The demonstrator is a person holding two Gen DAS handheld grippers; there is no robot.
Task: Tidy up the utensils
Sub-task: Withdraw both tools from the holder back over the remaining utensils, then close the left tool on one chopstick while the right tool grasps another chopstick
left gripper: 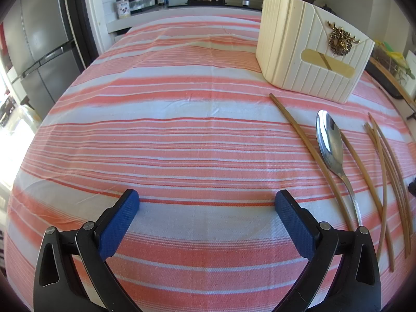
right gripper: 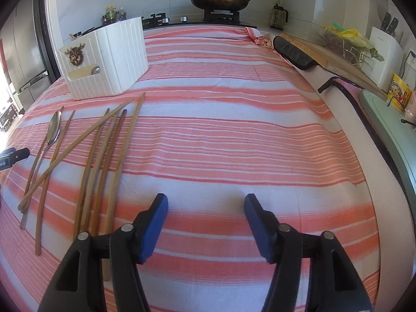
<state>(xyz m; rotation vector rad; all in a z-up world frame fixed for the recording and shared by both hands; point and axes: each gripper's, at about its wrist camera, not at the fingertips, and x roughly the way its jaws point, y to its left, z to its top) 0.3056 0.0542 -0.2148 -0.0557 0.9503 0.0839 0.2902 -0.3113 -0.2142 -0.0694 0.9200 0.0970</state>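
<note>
- In the left wrist view, we see the left gripper with its jaws wide apart, holding nothing, over bare striped tablecloth.
- To its right lie a metal spoon and loose wooden chopsticks; one long chopstick lies just beside the spoon.
- Beyond them stands a cream ribbed holder with a gold ornament on its front; something wooden pokes out of its top.
- In the right wrist view, we see the right gripper with its jaws apart and nothing between them, above the cloth.
- The chopsticks lie to its left, the nearest running down behind the left finger; whether it touches that finger we cannot tell.
- Further left the spoon lies among crossed chopsticks, and the holder stands behind them.
- A pan sits on the stove at the back; a cutting board lies on the counter to the right.
</note>
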